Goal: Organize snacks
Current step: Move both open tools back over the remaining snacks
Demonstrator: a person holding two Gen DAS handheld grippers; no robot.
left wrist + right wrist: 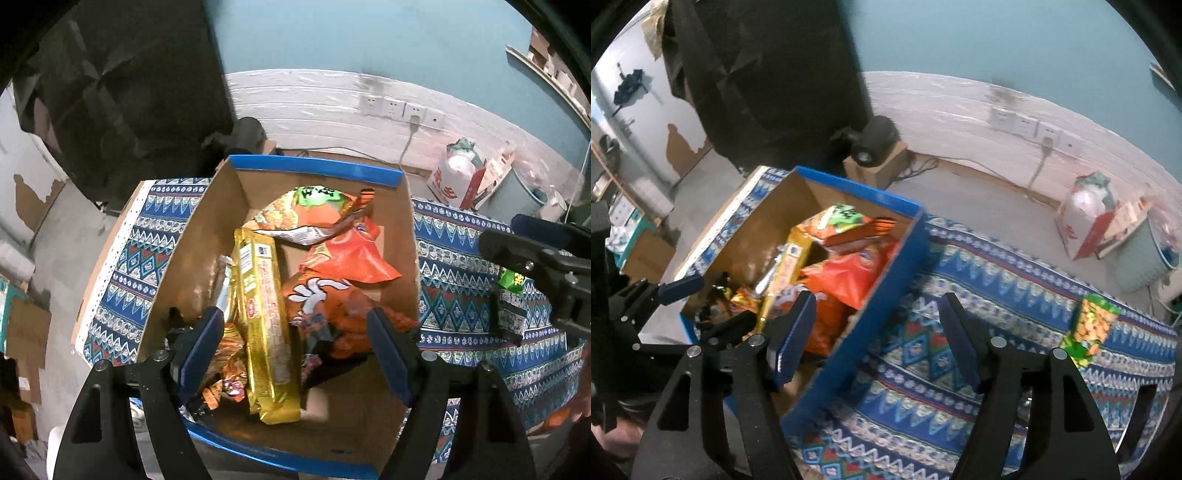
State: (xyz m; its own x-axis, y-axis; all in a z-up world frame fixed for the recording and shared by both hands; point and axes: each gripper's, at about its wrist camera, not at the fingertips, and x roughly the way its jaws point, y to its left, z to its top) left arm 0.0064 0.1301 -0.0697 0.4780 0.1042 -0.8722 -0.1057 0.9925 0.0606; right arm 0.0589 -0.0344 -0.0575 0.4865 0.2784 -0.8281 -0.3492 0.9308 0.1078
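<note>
A cardboard box (207, 221) with blue edges sits on the patterned cloth and holds several snack packs: a gold pack (264, 317), orange bags (343, 254) and small wrapped sweets (225, 384). My left gripper (295, 343) is open and empty, hovering over the box's near end. My right gripper (877, 332) is open and empty above the box's right wall (864, 332); it also shows in the left wrist view (535, 258). A green snack pack (1089, 332) lies on the cloth to the right, also seen in the left wrist view (511, 306).
The table with the blue patterned cloth (960, 369) ends at the left beside the box. A black camera (875, 142) stands on a carton behind the table. Bags and a bin (1137, 258) stand on the floor at the right. Wall sockets (399, 107) lie behind.
</note>
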